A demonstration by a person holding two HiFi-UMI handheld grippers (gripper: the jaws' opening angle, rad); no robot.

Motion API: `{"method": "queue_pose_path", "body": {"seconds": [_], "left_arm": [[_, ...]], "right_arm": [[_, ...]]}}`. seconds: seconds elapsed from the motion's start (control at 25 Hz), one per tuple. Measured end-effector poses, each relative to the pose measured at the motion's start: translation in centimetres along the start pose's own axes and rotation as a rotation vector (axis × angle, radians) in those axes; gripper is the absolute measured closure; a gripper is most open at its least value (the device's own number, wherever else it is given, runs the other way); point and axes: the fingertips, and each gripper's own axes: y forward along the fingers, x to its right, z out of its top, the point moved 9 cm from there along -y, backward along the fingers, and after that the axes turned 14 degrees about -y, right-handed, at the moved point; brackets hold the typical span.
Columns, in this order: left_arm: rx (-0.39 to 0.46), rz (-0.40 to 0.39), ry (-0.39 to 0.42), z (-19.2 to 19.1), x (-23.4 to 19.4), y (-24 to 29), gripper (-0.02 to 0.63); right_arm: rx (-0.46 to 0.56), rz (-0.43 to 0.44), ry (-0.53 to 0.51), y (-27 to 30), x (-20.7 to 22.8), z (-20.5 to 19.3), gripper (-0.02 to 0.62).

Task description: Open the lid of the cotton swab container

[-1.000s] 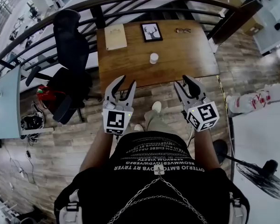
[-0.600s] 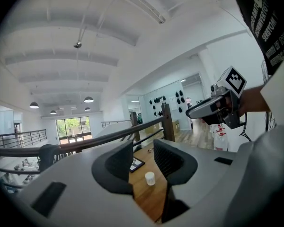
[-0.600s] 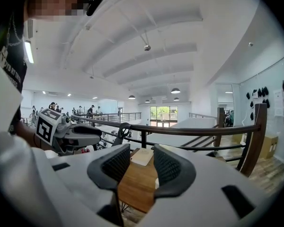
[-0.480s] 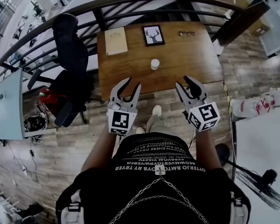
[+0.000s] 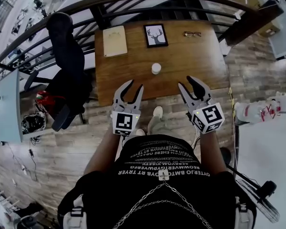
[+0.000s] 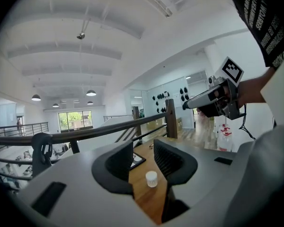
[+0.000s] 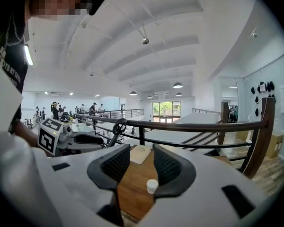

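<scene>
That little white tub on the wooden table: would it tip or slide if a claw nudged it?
Probably light, as the white tub looks small and plastic. It stands upright alone, so a high nudge may tip it, and its round body could then roll. The smooth wooden table likely lets it slide.

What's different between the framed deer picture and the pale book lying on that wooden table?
The framed deer picture has a dark border around a white image; the pale book is plain tan. The book looks larger than the picture. The book lies near the left end of the wooden table, the picture nearer its middle. Both sit along its far side.
</scene>
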Motion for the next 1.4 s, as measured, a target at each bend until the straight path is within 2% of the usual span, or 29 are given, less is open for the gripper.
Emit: {"method": "queue_pose_path", "body": {"seconds": [0.24,0.52,0.84,1.12,1.4], "left_arm": [[-0.014,0.002,-0.042,-1.8,-0.4,3.4,0.459],[-0.046,-0.032,-0.048,-4.8,0.0,7.1,0.438],[-0.111,-0.050,-0.096,-9.8,-0.6,11.5,0.414],[-0.188,-0.075,-0.088,-15.3,-1.0,15.3,0.383],[-0.265,-0.057,-0.083,-19.8,-1.5,19.1,0.358]], "right_arm": [[-0.027,0.009,0.004,1.0,2.3,-1.4,0.449],[-0.051,0.031,0.003,2.2,4.3,-2.9,0.448],[-0.088,0.044,0.018,3.3,6.0,-4.3,0.448],[-0.126,0.041,0.027,3.3,7.1,-5.8,0.447],[-0.160,0.050,0.029,3.1,7.9,-6.9,0.446]]}}
